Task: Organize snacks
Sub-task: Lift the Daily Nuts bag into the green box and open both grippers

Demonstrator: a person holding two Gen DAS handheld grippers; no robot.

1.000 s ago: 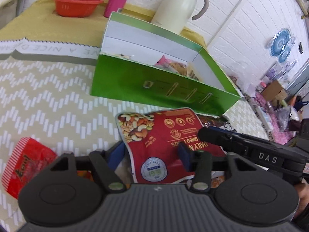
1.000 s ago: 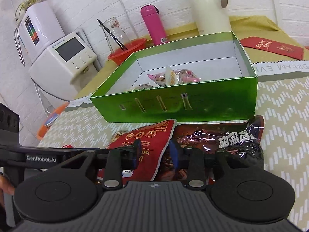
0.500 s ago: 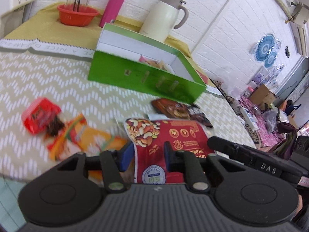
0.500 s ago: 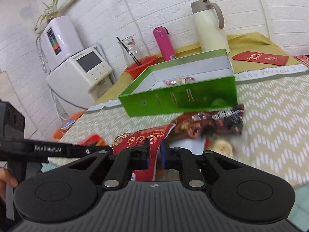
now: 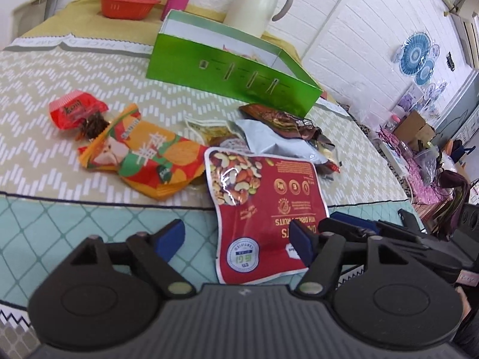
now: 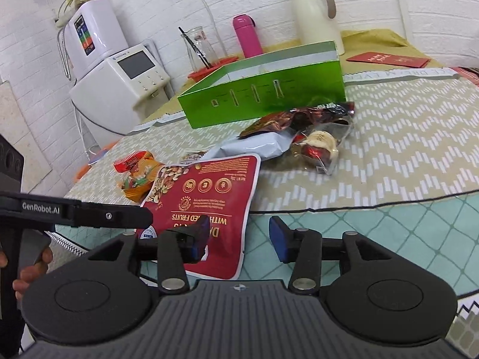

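Observation:
A red nut pouch lies flat at the table's near edge, partly over the teal border. My left gripper is opening: its right pad overlaps the pouch's lower right corner and its left pad stands clear. My right gripper is opening too, with only the edge of the red nut pouch between its fingers and nothing pressed. The green box stands open further back with some snacks inside. Before it lie an orange pack, a small red pack, a grey pack and a dark brown pack.
A clear pack of round sweets lies right of the pile. A cream jug, a pink bottle and a red basket stand behind the box. A white appliance stands beyond the table's left side; a hand holds the left gripper.
Both grippers drew back from the green box to the table's near edge. Their jaws narrowed on the red pouch, then spread wide. The pouch now lies nearer the edge.

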